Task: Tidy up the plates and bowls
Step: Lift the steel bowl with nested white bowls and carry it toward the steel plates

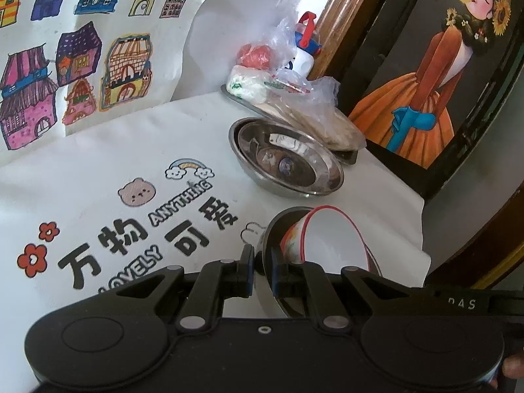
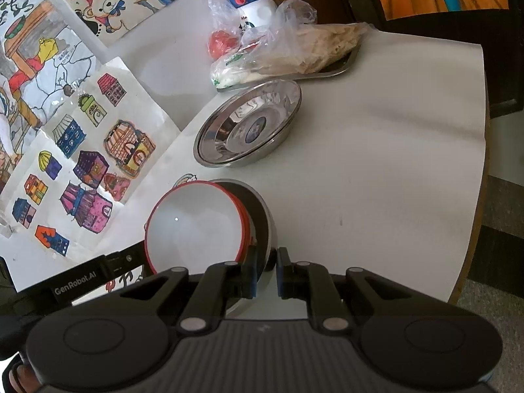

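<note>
A steel bowl [image 1: 273, 229] with a white, red-rimmed bowl [image 1: 330, 239] tilted inside it is held near the table's front. My left gripper [image 1: 262, 273] is shut on the steel bowl's rim. My right gripper [image 2: 266, 275] is shut on the same steel bowl's [image 2: 262, 219] opposite rim; the white bowl [image 2: 193, 226] leans left in it. Stacked steel plates [image 1: 288, 157] rest on the table farther back, also in the right wrist view [image 2: 249, 127].
A steel tray [image 2: 340, 68] with plastic bags of food [image 2: 294, 52] and a red-capped white bottle [image 2: 252, 3] stands at the back. Children's drawings [image 1: 65, 65] cover the wall on the left. A framed painting [image 1: 435, 75] leans at the right. The table edge [image 2: 471, 229] curves right.
</note>
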`<state>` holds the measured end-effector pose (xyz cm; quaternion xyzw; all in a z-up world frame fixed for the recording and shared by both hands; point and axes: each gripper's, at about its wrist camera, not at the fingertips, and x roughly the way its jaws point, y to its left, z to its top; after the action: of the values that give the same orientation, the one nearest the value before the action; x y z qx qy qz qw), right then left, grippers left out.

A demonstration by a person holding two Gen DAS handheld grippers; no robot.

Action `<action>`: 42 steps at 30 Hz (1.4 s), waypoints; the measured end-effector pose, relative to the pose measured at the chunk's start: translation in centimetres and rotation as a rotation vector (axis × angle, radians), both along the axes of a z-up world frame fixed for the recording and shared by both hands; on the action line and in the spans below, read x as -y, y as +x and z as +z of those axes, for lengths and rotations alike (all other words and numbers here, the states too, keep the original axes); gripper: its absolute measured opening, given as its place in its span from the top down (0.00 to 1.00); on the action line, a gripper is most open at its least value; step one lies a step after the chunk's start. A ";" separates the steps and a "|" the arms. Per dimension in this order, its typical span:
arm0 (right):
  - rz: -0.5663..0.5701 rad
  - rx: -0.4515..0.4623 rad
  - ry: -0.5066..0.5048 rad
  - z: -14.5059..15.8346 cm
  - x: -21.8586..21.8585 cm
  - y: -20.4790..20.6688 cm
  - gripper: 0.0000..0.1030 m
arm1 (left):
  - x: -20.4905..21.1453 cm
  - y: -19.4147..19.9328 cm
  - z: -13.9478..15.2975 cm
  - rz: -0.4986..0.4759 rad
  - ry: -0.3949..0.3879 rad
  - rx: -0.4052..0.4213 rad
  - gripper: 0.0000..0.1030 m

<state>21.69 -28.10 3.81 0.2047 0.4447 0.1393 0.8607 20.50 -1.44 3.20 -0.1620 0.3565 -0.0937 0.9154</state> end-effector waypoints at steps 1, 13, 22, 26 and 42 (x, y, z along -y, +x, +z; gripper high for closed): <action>-0.002 0.002 0.001 0.1 0.0 0.2 0.88 | 0.1 0.2 0.1 0.000 0.001 0.004 0.92; -0.028 0.069 -0.003 2.2 0.7 2.0 0.87 | 0.9 2.5 1.6 0.001 -0.012 0.056 0.92; -0.029 0.122 -0.013 3.9 0.7 4.0 0.87 | 1.0 4.5 2.9 0.017 -0.027 0.087 0.92; -0.024 0.139 -0.017 4.4 0.4 5.5 0.87 | 1.0 5.7 3.8 0.025 -0.022 0.114 0.92; -0.021 0.148 -0.053 3.8 -0.1 12.8 0.87 | 1.0 13.0 3.6 0.068 -0.015 0.128 0.92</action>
<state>34.45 -27.95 7.60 0.1759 0.3814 0.1332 0.8977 33.46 -2.43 6.82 -0.1745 0.2906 -0.0753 0.9378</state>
